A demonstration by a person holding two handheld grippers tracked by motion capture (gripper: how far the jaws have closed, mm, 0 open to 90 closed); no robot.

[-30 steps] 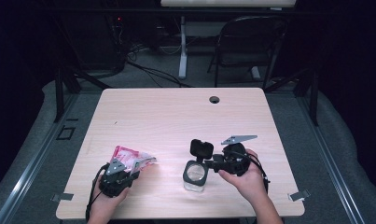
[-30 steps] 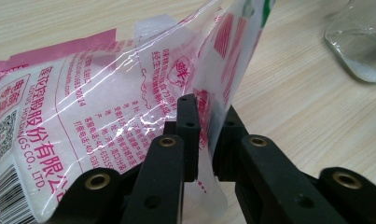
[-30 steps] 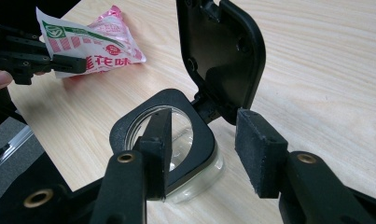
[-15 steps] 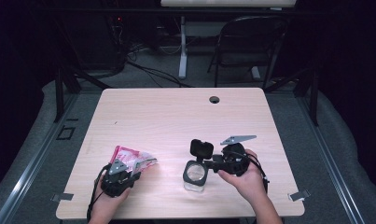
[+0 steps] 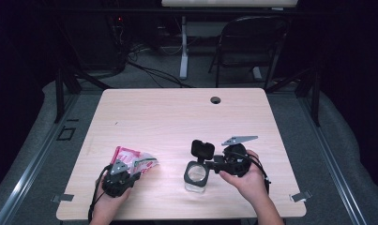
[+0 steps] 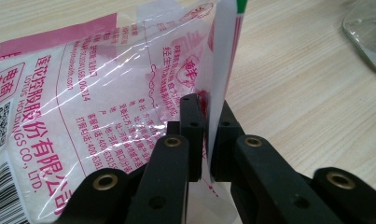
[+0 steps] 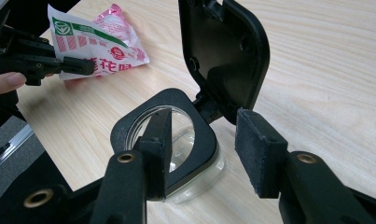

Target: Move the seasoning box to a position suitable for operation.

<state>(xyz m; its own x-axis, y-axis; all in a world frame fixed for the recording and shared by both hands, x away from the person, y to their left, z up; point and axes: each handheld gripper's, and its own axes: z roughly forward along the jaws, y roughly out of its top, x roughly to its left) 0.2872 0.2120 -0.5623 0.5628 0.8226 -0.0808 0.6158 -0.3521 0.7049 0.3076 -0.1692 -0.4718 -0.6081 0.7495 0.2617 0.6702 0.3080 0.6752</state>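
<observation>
My left gripper (image 6: 202,140) is pinched on the edge seam of the bag (image 6: 97,93) — the jaws have just been closing, and the thin film now stands upright between the pads. From above, the bag (image 5: 132,159) lies at the near left of the table (image 5: 177,117), with my left gripper (image 5: 118,176) at its near end.

My right gripper (image 7: 204,149) holds the jar (image 7: 176,154) by the black collar: one pad reaches inside the mouth, the other sits outside by the hinge, jaws wide but clamped on that rim. The flip lid (image 7: 223,51) stands open, tilted back. In the high view the jar (image 5: 196,176) stands upright near the front edge, just left of my right gripper (image 5: 215,161), well apart from the bag.

The job looks like pouring the bag into the jar. To do it well I'd keep the seam grip firm — film slips easily — and lift so the contents settle away from the opening before I bring it over. The right must hold the jar steady and upright, lid clear of the mouth, and its inner pad takes up part of that mouth, so I'd aim the stream at the free side.
</observation>
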